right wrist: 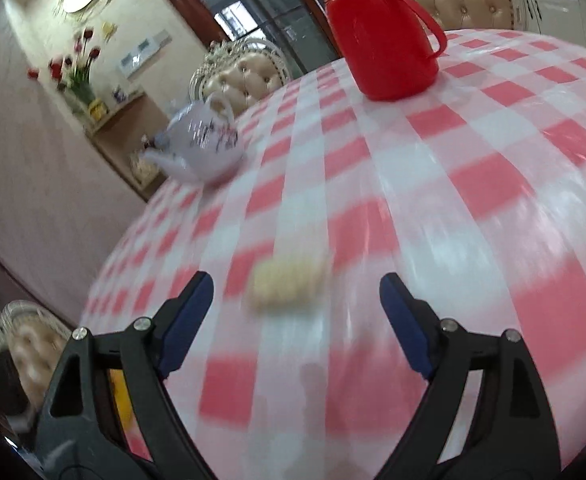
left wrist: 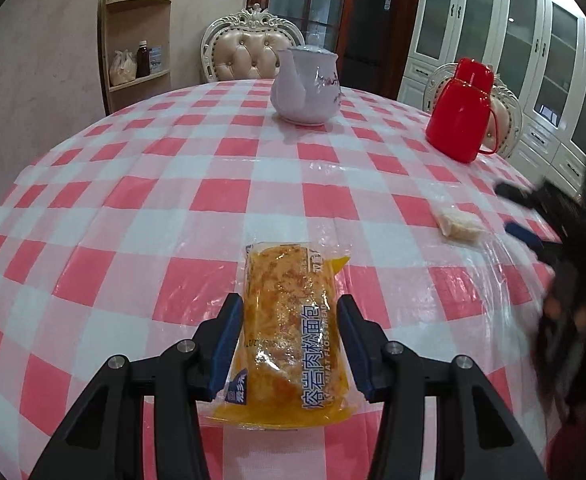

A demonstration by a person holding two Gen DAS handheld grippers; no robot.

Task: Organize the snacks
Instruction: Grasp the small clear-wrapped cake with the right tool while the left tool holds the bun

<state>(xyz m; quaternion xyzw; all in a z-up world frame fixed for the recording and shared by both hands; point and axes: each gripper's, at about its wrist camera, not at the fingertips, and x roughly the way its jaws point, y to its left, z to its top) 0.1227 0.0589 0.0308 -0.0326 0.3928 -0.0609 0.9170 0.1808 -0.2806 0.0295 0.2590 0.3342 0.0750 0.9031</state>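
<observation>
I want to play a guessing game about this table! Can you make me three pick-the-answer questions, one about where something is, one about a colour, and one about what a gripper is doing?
1. Where is the bread packet?
A. between the left gripper's fingers
B. beside the teapot
C. on a chair

2. What colour is the jug?
A. blue
B. red
C. green

3. How is the right gripper?
A. shut on the jug
B. shut on the teapot
C. open

Answers:
1. A, both pads press the packet's sides.
2. B, it is bright red all over.
3. C, its fingers stand wide, with the small snack lying untouched ahead.
</observation>
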